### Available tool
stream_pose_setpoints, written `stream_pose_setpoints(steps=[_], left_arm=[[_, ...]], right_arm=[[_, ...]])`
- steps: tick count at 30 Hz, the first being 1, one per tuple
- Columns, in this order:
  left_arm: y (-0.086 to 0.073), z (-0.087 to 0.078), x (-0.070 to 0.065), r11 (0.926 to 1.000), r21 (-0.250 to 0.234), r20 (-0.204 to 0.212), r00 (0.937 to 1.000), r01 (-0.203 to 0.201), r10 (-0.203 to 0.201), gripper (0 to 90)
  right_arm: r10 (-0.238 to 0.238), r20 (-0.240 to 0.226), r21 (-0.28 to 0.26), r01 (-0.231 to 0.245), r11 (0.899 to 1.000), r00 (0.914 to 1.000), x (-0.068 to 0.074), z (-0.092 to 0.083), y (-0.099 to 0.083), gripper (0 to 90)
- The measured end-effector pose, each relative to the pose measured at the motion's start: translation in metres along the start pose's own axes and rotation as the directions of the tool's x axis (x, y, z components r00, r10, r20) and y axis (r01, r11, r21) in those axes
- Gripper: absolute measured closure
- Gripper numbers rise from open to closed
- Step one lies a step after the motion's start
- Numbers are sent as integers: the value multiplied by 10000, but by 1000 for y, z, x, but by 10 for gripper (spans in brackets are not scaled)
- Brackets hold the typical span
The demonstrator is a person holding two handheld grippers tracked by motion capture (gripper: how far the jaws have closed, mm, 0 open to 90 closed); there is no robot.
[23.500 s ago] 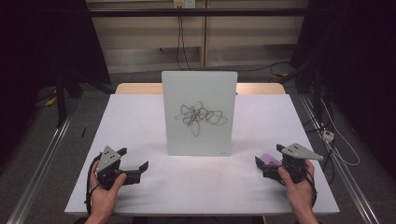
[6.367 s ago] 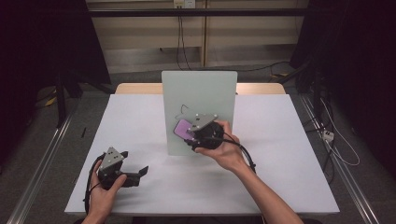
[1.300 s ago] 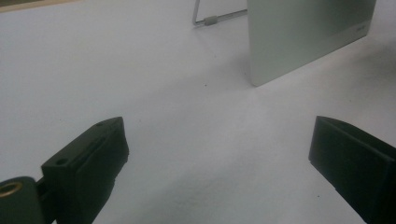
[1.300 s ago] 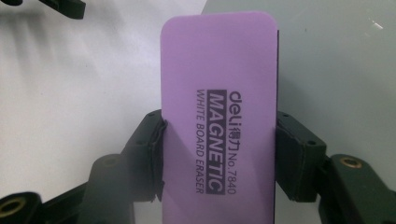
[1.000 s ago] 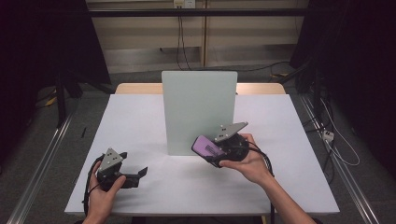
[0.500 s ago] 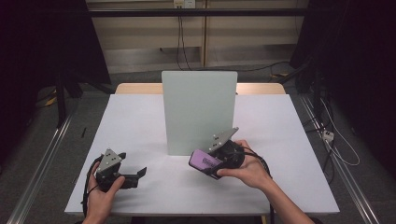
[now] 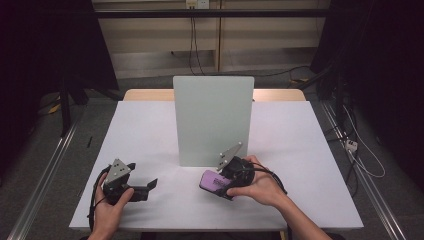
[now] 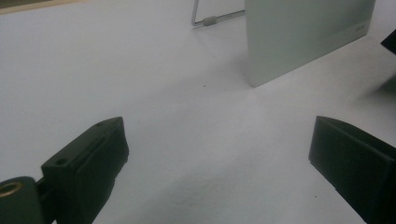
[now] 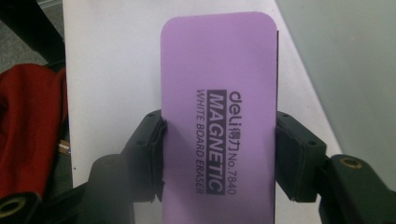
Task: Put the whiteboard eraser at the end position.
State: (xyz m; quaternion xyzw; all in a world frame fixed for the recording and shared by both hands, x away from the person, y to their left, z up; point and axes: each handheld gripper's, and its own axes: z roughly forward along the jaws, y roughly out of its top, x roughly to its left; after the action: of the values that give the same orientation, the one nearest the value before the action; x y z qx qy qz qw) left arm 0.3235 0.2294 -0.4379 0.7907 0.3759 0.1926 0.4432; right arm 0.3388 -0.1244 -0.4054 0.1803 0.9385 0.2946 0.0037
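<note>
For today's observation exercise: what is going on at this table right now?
A person works at a white table with a gripper in each hand. The right gripper has its jaws shut on a purple whiteboard eraser, held low just in front of the upright whiteboard, whose face shows no marks. The left gripper rests on the table, its jaws open and holding nothing.

The scribble that once covered the whiteboard is gone, its face now blank; the right gripper, clamped on the purple eraser, has come off the whiteboard's face and sunk toward the surface. It now sits low, just before the whiteboard's lower right corner.
</note>
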Motion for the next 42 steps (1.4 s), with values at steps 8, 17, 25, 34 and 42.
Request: stream_pose_setpoints(steps=[8,17,25,34,42], left_arm=[[0,1,-1,10000,8,31,10000,5,-5,43],[0,1,-1,10000,24,52,10000,0,0,43],[1,1,0,10000,22,33,10000,-15,15,43],[1,3,-2,9999,42,36,9999,97,-97,43],[1,4,-1,10000,85,54,10000,17,-17,43]], right_arm=[[-187,-290,614,205,9979,9994,3,11,-1,415],[-278,-305,981,307,9947,9991,6,17,2,414],[-203,-225,1123,227,9934,9995,5,27,3,414],[30,-341,958,3,9954,9994,1,29,1,414],[144,-349,821,-115,9966,9993,1,29,-2,413]])
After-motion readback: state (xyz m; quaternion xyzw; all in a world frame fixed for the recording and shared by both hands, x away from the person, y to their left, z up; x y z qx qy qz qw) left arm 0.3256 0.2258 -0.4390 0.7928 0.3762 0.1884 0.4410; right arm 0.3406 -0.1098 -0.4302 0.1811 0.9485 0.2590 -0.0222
